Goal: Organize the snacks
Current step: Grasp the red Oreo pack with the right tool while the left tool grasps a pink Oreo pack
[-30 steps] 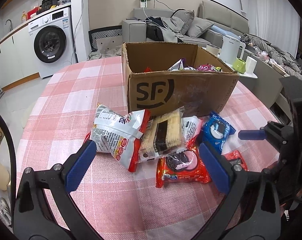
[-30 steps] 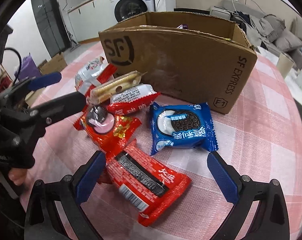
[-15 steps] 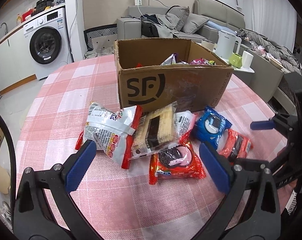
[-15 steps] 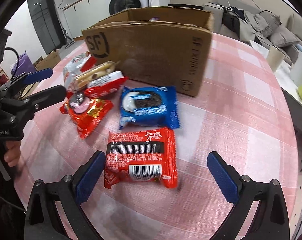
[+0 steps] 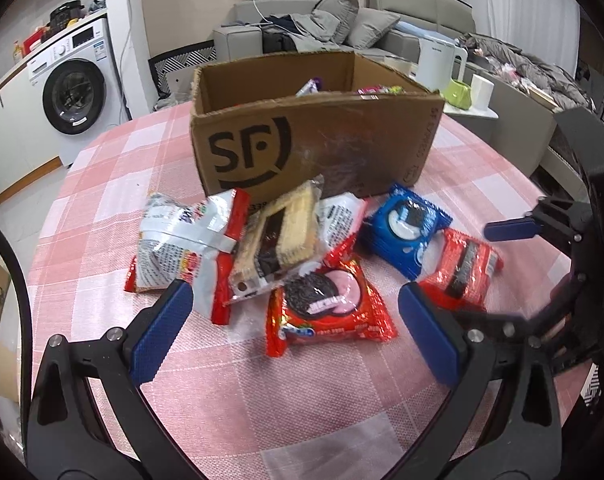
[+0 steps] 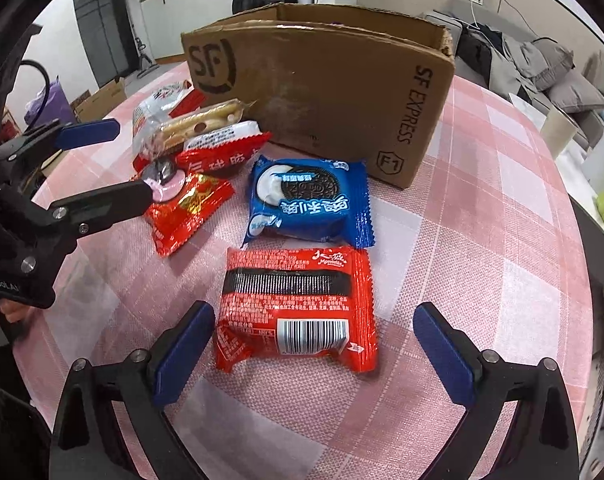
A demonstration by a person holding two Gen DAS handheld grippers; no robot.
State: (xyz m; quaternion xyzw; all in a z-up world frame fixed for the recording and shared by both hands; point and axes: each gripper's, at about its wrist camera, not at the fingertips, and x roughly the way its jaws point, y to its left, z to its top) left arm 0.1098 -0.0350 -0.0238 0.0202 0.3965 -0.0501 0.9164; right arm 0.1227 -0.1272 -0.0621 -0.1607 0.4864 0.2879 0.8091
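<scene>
Change, right view: red wafer packet now larger and lower in view than half a second ago, its barcode end reaching between the pads; box corner nearer centre.
Change, left view: snack heap larger and closer than a second ago; pink-cookie packet now sitting just beyond the gap between the pads.
Right tongs: blue pads apart, jaws just narrowed a little from widest; left pad just beside the wafer packet's edge, right pad clear of it; nothing clamped.
Left tongs: pads wide apart, gripping nothing; left pad just in front of the white-and-red bag.
Blue cookie packet: flat on the desk, at 12 o'clock from the wafer packet, just beside it.
Clear-wrapped wafer stack: lying across the heap, at 11 o'clock from the pink-cookie packet.
Cardboard box: open-topped, at 12 o'clock beyond the heap, some wrappers showing inside.
Desk: pink checked cloth, all loose snacks gathered before the box.
</scene>
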